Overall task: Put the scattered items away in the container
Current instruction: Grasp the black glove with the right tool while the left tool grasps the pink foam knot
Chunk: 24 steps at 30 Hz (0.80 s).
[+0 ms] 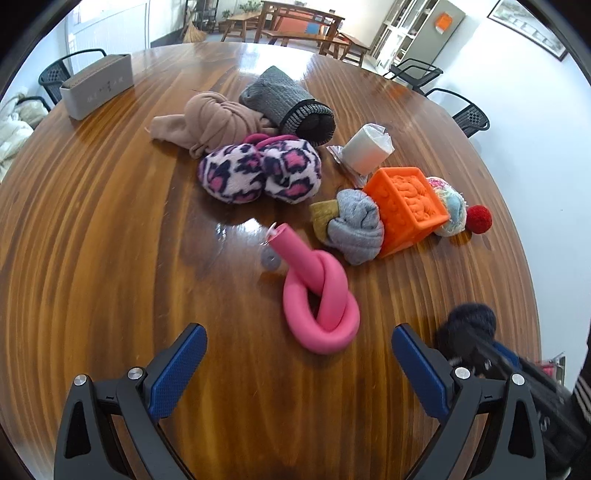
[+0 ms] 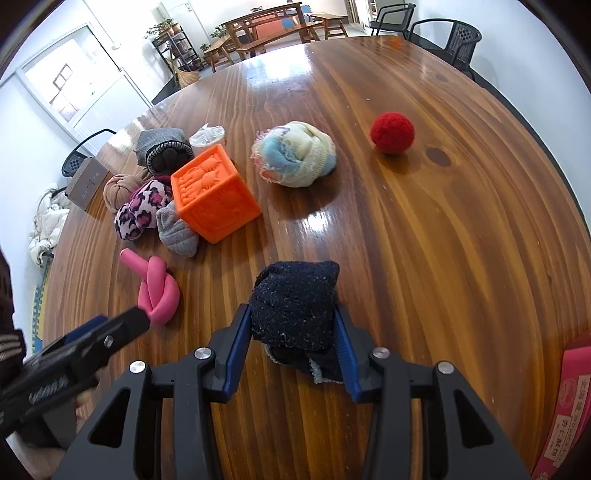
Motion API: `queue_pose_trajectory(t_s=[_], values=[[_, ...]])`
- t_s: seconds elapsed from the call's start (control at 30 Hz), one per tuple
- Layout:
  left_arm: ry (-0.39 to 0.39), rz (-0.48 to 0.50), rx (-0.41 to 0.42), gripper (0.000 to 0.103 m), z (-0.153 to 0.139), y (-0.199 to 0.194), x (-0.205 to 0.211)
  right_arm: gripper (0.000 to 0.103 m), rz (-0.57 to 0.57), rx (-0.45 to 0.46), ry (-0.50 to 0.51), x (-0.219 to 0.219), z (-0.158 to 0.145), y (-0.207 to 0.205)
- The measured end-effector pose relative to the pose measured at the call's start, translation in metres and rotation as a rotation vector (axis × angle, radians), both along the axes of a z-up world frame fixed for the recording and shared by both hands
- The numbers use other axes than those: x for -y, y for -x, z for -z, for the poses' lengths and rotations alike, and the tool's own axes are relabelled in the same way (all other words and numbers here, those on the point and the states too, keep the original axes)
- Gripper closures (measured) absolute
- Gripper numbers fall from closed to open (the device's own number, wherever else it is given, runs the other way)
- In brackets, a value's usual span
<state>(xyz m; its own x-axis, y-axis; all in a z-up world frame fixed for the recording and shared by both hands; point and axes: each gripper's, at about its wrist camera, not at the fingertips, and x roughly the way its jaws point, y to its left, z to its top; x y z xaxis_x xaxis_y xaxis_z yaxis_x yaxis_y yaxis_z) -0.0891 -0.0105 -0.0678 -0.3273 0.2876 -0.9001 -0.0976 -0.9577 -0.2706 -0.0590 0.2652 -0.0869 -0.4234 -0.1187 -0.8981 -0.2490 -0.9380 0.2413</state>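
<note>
My right gripper (image 2: 293, 321) is shut on a dark navy sock bundle (image 2: 295, 306) just above the table; the bundle also shows in the left wrist view (image 1: 469, 321). My left gripper (image 1: 299, 343) is open and empty, just short of a knotted pink foam tube (image 1: 317, 295), which also shows in the right wrist view (image 2: 157, 288). Scattered beyond are an orange cube (image 1: 406, 206), a grey sock ball (image 1: 354, 229), leopard-print slippers (image 1: 258, 173), a tan cloth knot (image 1: 210, 122), a grey knit hat (image 1: 288, 103), a pastel sock ball (image 2: 295, 155) and a red ball (image 2: 392, 132).
A grey box (image 1: 98, 85) stands at the table's far left. A white roll in plastic (image 1: 365, 147) lies behind the cube. A pink-red carton (image 2: 569, 406) sits at the right edge. Black chairs (image 2: 447, 35) ring the round wooden table (image 2: 443, 240).
</note>
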Motion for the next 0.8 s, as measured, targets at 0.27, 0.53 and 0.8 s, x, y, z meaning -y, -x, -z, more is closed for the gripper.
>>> queue_pose_trajectory(t_s=[0.27,0.53,0.8], values=[[0.053,-0.011,-0.02,0.015,0.012,0.012,-0.011,0.056,0.019,0.0,0.007,-0.008,-0.003,-0.011],[0.072,0.078,-0.079,0.054,0.008,0.006,-0.025,0.056,0.019,-0.01,0.001,-0.008,-0.005,-0.015],[0.094,0.066,-0.094,0.054,-0.002,-0.011,-0.017,0.056,0.012,-0.058,0.002,-0.008,-0.02,-0.022]])
